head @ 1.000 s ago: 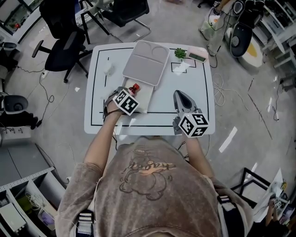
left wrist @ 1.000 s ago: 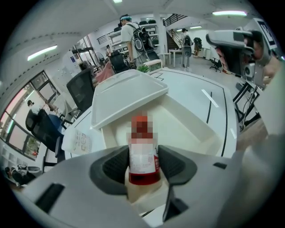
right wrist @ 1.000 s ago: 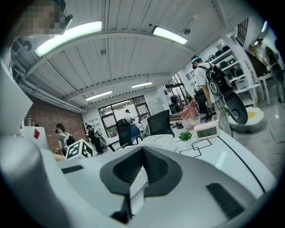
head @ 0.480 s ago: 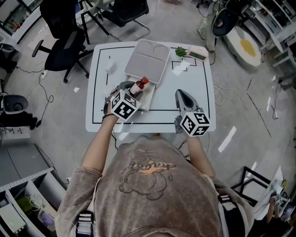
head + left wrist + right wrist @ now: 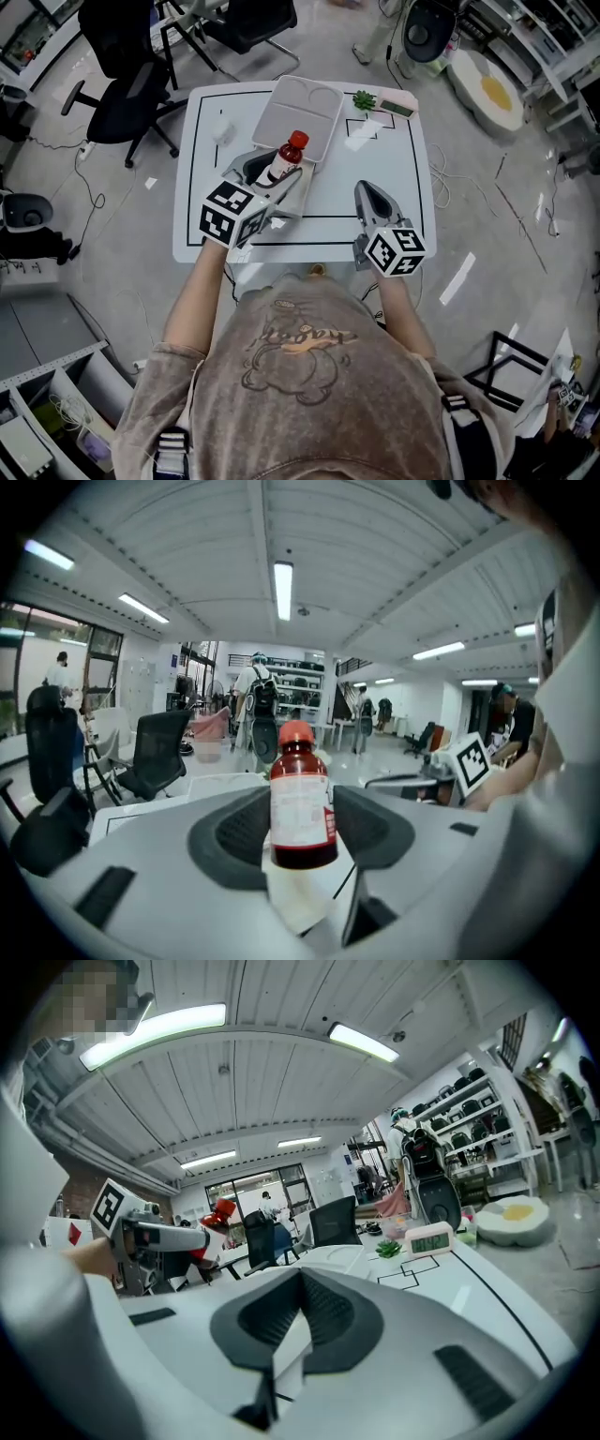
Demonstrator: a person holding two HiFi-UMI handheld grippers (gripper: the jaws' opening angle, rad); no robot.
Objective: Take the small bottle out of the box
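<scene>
A small dark bottle (image 5: 284, 159) with a red cap and a white label is clamped between the pads of my left gripper (image 5: 277, 175). It hangs upright above the open white box (image 5: 296, 194), clear of it. In the left gripper view the bottle (image 5: 302, 803) stands upright between the two dark pads of that gripper (image 5: 302, 832). The box's lid (image 5: 300, 117) lies flipped back behind it. My right gripper (image 5: 367, 193) rests shut and empty on the table to the right of the box. The right gripper view also shows the bottle (image 5: 217, 1213), off to the left, and its own gripper (image 5: 299, 1288).
A white table (image 5: 403, 187) with black line markings carries a small green plant (image 5: 365, 103) and a digital clock (image 5: 400, 110) at its far right. A small pale object (image 5: 222, 139) lies at the far left. Black office chairs (image 5: 131, 94) stand beyond the table.
My left gripper has lifted the bottle up out of the box and tilted it upright. The right gripper has stayed where it was.
</scene>
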